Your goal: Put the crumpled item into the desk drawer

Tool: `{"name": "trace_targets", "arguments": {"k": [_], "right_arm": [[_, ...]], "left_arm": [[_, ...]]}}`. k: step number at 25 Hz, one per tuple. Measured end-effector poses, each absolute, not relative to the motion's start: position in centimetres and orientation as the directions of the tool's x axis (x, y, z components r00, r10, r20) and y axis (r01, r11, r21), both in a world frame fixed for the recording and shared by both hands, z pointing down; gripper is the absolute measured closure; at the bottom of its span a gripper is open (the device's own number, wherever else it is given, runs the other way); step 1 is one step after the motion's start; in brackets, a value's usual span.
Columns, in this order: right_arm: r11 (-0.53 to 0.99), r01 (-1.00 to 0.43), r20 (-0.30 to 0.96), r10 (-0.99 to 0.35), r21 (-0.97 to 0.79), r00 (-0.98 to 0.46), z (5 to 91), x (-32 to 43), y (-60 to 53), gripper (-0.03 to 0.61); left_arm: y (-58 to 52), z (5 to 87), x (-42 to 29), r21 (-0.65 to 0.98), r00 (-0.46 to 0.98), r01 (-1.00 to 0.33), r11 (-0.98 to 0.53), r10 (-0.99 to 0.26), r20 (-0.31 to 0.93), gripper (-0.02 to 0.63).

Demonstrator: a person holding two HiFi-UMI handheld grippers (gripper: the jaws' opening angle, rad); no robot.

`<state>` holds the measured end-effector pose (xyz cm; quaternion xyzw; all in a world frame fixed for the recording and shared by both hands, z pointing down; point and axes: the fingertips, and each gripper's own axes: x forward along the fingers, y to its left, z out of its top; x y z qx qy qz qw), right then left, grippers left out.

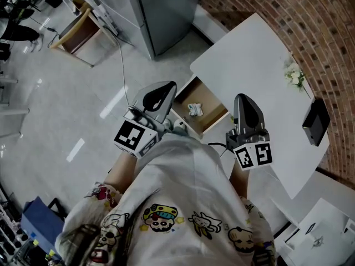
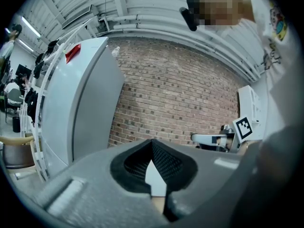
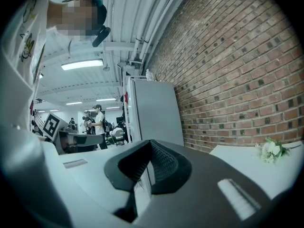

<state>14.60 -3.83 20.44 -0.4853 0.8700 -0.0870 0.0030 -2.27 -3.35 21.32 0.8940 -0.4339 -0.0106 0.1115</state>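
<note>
In the head view a crumpled white item [image 1: 194,110] lies inside the open wooden desk drawer [image 1: 213,125], which is pulled out from the white desk [image 1: 255,60]. My left gripper [image 1: 168,87] is held at chest height, just left of the drawer, and its jaws are shut with nothing in them. My right gripper [image 1: 242,100] hovers over the desk's near edge, right of the drawer, also shut and holding nothing. In the left gripper view the left gripper [image 2: 152,144] points at a brick wall, tips touching. In the right gripper view the right gripper [image 3: 151,144] points along the wall, its jaws together.
A black flat device [image 1: 315,121] and a small bunch of white flowers [image 1: 294,75] sit on the desk's far side by the brick wall [image 1: 310,26]. A grey refrigerator [image 1: 166,10] stands beyond the desk's corner. A low wooden shelf [image 1: 77,35] is at the far left.
</note>
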Motion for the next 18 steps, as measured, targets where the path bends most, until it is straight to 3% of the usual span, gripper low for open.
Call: {"name": "trace_targets", "arguments": {"k": [18], "right_arm": [[0.493, -0.856, 0.106, -0.853, -0.157, -0.511, 20.72, 14.17, -3.34, 0.569]], "left_arm": [[-3.06, 21.69, -2.73, 0.224, 0.641, -0.758, -0.613, -0.763, 0.082, 0.615]]}}
